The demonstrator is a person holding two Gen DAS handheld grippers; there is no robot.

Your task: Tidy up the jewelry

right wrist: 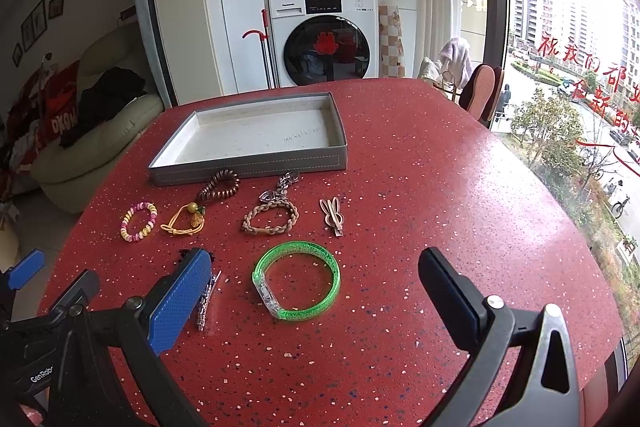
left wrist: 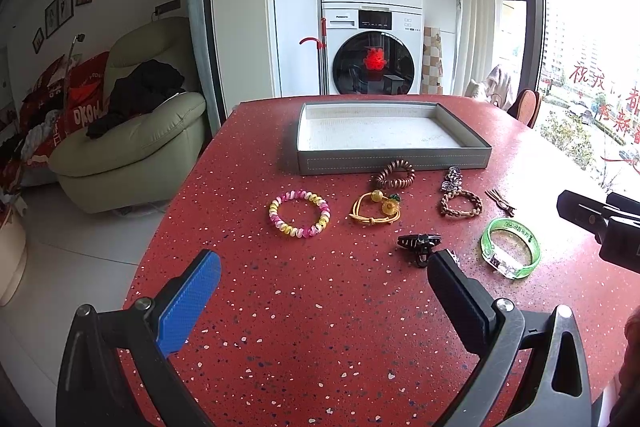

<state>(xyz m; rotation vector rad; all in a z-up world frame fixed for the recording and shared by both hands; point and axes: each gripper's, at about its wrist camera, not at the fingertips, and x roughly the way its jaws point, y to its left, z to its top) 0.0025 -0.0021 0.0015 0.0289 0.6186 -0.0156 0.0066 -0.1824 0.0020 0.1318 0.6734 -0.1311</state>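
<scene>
An empty grey tray stands at the far side of the red speckled table. In front of it lie a pink-yellow spiral bracelet, a yellow cord bracelet, a brown spiral tie, a braided brown bracelet, a beige hair clip, a black claw clip and a green bangle. My left gripper hangs open above the table. My right gripper is open, with the bangle between its fingers from this view.
A silver rhinestone clip lies by the right gripper's blue finger. A pale armchair stands left of the table; a stacked washer and dryer stand behind it. A window runs along the right. The near half of the table is bare.
</scene>
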